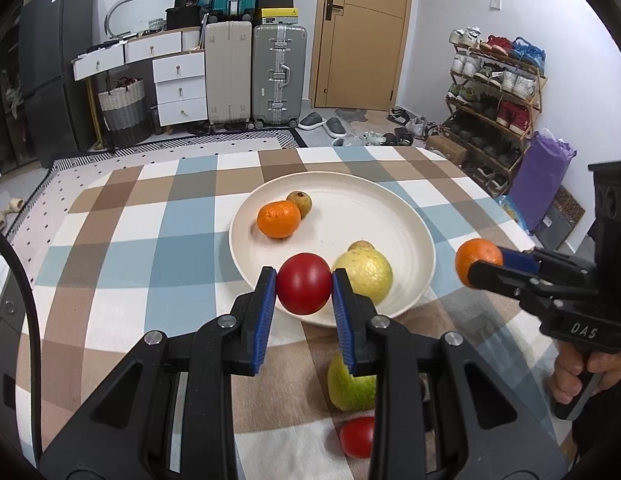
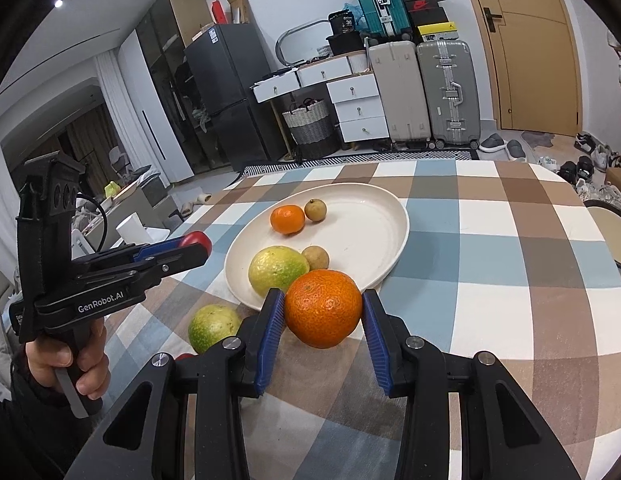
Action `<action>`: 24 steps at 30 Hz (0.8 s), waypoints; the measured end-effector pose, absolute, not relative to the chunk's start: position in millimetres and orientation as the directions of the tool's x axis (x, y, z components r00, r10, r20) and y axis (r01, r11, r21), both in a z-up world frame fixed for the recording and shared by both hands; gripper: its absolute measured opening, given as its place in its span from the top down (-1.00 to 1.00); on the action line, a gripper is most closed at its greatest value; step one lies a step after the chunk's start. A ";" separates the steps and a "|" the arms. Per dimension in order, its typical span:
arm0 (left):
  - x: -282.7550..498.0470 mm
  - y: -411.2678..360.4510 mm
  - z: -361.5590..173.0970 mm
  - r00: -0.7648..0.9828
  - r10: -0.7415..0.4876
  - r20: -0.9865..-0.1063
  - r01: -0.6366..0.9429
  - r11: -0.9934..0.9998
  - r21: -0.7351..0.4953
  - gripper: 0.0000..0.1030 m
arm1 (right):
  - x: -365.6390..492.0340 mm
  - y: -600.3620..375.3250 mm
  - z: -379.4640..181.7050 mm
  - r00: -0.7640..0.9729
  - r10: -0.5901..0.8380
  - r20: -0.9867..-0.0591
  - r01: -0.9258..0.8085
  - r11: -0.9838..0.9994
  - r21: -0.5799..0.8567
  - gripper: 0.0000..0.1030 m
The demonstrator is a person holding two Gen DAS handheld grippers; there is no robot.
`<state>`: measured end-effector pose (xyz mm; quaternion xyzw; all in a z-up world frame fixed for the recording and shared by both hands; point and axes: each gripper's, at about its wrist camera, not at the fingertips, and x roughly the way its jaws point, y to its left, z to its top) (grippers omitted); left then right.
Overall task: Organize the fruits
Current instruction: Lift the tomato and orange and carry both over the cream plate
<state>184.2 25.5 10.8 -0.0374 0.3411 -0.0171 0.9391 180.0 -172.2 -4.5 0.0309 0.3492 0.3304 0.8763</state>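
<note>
Four fruits are sitting on the plate (image 1: 390,200) mid-frame; the left gripper (image 1: 303,284) is clasping a tomato (image 1: 303,289), the right gripper (image 2: 323,312) an orange (image 2: 323,309); a green fruit (image 2: 213,328) and another tomato (image 1: 356,437) are waiting at lower frame.

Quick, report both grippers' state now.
Left gripper: closed on the red tomato.
Right gripper: closed on the orange.

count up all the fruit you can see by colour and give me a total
Orange: 2, orange on the plate, orange in the right gripper
Red: 2
Yellow-green: 2
Small brown: 2
Total: 8
</note>
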 end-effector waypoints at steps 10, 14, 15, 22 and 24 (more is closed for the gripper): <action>207.9 23.0 5.9 0.760 -0.048 -0.648 0.013 0.998 -0.059 0.51 | 203.0 -161.9 -1.0 0.543 0.588 -0.599 -0.550 0.788 0.276 0.22; 215.0 26.3 2.2 0.757 -0.047 -0.652 0.008 0.998 -0.063 0.51 | 210.3 -155.6 -3.0 0.540 0.586 -0.604 -0.552 0.788 0.272 0.22; 216.9 27.3 0.4 0.754 -0.046 -0.655 0.005 0.998 -0.065 0.51 | 211.6 -154.7 -3.5 0.540 0.586 -0.604 -0.552 0.788 0.271 0.22; 224.9 33.1 -11.3 0.741 -0.046 -0.670 -0.008 0.997 -0.078 0.51 | 225.4 -145.3 -13.7 0.524 0.574 -0.629 -0.550 0.792 0.264 0.22; 225.5 33.0 -13.6 0.741 -0.041 -0.670 -0.008 0.998 -0.070 0.51 | 228.4 -144.2 -16.8 0.522 0.568 -0.636 -0.545 0.796 0.264 0.22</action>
